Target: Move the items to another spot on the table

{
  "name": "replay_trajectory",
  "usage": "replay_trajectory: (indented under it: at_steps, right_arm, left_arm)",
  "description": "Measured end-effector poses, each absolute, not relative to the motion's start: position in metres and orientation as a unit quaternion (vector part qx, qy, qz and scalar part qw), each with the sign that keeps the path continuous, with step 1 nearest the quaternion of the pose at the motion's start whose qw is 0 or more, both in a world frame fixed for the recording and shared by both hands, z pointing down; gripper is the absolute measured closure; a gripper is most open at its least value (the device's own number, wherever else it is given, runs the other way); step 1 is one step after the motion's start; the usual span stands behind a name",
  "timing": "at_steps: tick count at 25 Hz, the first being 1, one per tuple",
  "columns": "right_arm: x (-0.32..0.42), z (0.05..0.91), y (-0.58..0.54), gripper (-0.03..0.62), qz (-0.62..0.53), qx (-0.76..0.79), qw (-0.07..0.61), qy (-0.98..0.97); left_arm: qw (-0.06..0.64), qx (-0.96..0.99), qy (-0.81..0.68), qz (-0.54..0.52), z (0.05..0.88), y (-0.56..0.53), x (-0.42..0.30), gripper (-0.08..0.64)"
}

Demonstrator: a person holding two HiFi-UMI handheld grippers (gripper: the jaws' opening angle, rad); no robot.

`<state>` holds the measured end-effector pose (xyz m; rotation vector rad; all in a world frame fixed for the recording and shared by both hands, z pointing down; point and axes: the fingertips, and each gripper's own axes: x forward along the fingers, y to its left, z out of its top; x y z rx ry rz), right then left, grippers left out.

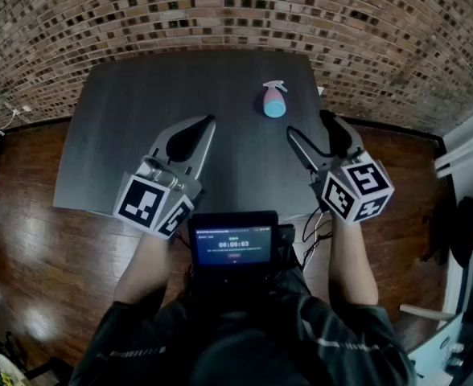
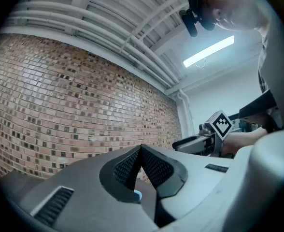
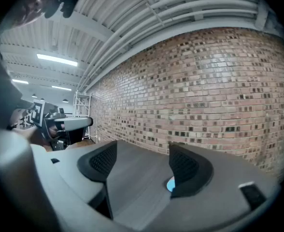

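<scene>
A small spray bottle [image 1: 274,100], pink with a blue base and a white trigger head, lies on the dark grey table [image 1: 140,119] at its far right. My left gripper [image 1: 205,122] hovers over the table's middle with its jaws shut and nothing in them; in the left gripper view [image 2: 141,150] the pads meet, with a sliver of the blue base [image 2: 137,195] below. My right gripper [image 1: 307,125] stands open just near-right of the bottle, not touching it. In the right gripper view [image 3: 142,162] the blue base [image 3: 169,184] peeks from behind the right pad.
A brick wall [image 1: 236,10] runs behind the table. Wooden floor [image 1: 27,215] surrounds it. A small screen [image 1: 233,238] sits at the person's chest, at the table's near edge. White furniture [image 1: 466,147] stands at the right. Each gripper shows in the other's view: right gripper [image 2: 202,140], left gripper [image 3: 67,124].
</scene>
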<state>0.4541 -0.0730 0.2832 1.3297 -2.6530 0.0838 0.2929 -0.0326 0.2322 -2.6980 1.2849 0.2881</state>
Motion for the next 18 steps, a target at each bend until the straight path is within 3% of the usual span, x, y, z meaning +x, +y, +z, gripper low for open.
replay_trajectory:
  at_steps: [6, 15, 17, 18]
  right_arm:
    - [0.451, 0.311, -0.123, 0.161, 0.067, 0.441, 0.101, -0.889]
    - [0.448, 0.345, -0.246, 0.16, 0.128, 0.453, 0.133, -0.872]
    - [0.451, 0.366, -0.273, 0.092, 0.15, 0.457, 0.148, -0.864]
    - [0.454, 0.378, -0.287, 0.092, 0.161, 0.459, 0.155, -0.86]
  left_arm:
    - [0.084, -0.879, 0.455, 0.113, 0.238, -0.066, 0.286, 0.561]
    - [0.042, -0.891, 0.45, 0.052, 0.264, -0.162, 0.284, 0.561]
    - [0.035, -0.891, 0.45, 0.044, 0.274, -0.188, 0.287, 0.561]
    - [0.029, -0.892, 0.45, 0.039, 0.28, -0.202, 0.289, 0.561]
